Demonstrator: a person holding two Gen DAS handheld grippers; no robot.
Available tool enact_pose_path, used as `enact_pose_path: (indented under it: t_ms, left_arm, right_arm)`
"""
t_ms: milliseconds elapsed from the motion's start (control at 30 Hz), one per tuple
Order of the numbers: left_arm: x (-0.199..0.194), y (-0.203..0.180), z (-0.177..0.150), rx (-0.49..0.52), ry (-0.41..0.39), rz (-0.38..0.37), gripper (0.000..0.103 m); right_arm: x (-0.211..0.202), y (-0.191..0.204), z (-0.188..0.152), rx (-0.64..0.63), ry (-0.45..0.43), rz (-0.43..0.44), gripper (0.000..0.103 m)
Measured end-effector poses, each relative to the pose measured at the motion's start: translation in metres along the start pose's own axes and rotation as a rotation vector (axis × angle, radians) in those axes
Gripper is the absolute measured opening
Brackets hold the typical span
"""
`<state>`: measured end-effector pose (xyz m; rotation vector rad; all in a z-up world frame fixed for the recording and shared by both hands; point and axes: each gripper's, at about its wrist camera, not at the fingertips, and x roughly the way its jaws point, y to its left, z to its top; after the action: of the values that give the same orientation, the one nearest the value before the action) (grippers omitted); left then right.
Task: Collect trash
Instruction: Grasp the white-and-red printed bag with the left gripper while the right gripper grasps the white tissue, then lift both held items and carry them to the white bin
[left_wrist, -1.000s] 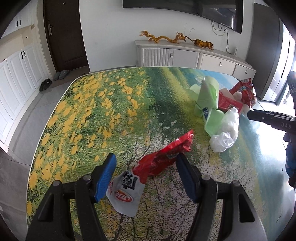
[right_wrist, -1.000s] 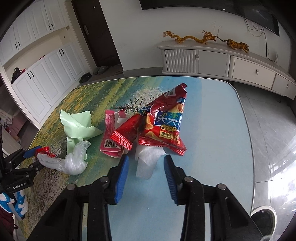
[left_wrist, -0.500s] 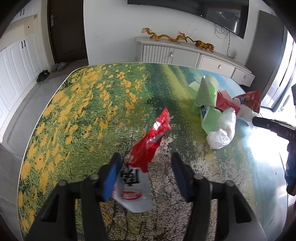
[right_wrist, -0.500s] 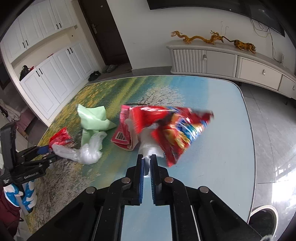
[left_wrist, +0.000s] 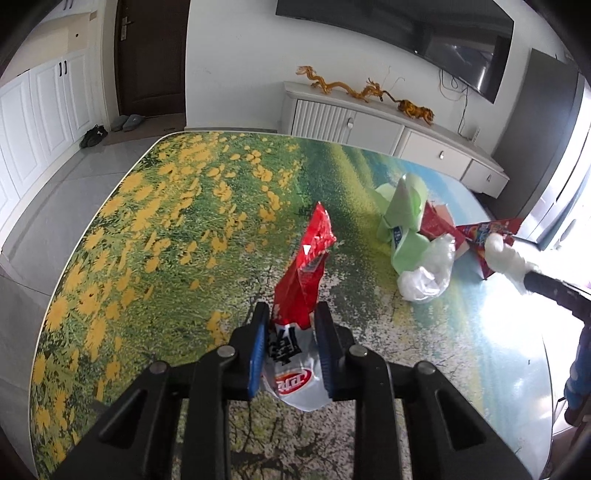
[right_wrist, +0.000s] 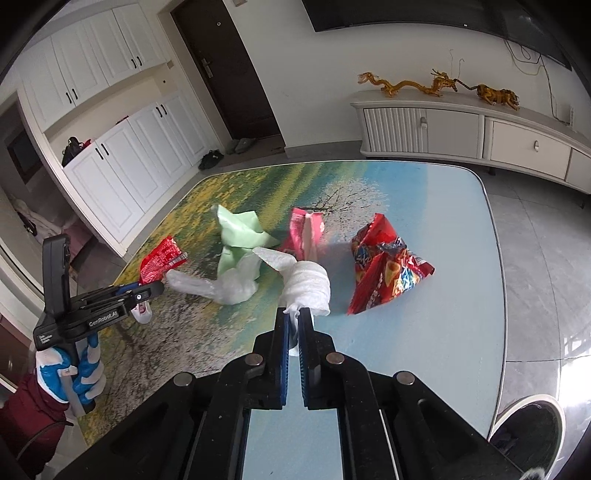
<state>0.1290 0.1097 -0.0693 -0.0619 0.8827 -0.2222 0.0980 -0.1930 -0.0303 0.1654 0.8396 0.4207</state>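
We hold a gripper in each hand over a table (left_wrist: 155, 236) printed with a meadow and sky scene.

Our left gripper (left_wrist: 290, 343) is closed on a red and white snack wrapper (left_wrist: 301, 295), its blue-padded fingers (left_wrist: 257, 350) pressing the white lower end from both sides. The red upper end sticks up and forward past the fingertips, above the tabletop. In the right wrist view the same wrapper (right_wrist: 161, 260) shows at the tip of the left gripper (right_wrist: 147, 290), near the left edge of the table (right_wrist: 461, 314).

Our right gripper (right_wrist: 293, 321) has its jaws drawn narrow, pinching the twisted tail of a crumpled white paper wad (right_wrist: 306, 282). The wad stands just beyond the fingertips. In the left wrist view this wad (left_wrist: 504, 256) appears at the far right, at the end of the right gripper, whose tips we cannot make out there.

The rest of the trash lies on the table. A pale green bag (right_wrist: 238, 236) sits beside a clear plastic bag (right_wrist: 221, 286), the two touching. A pink-red packet (right_wrist: 304, 234) stands just behind the wad. A large red chip bag (right_wrist: 384, 267) lies crumpled on the blue part of the table, to the right of the wad and apart from it.

A white sideboard (right_wrist: 461, 129) with golden dragon figures (right_wrist: 406, 85) stands against the far wall.
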Motion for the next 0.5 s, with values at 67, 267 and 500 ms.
enact_pose_path:
  t_ms: [67,267,500]
  left_arm:
    - [-0.007,-0.002,-0.003,-0.002,-0.008,-0.001,0.023]
    - [-0.031,-0.006,-0.009,-0.001,-0.036,0.004,0.023]
    - [-0.068,-0.015,-0.015,-0.004,-0.087,0.007,0.024]
  right_arm:
    - [-0.006,0.004,-0.003,-0.001,-0.007,0.009,0.005]
    - [-0.028,0.016,-0.014,-0.007,-0.033,0.024,0.005]
    - [-0.061,0.025,-0.027,-0.005,-0.081,0.032,0.005]
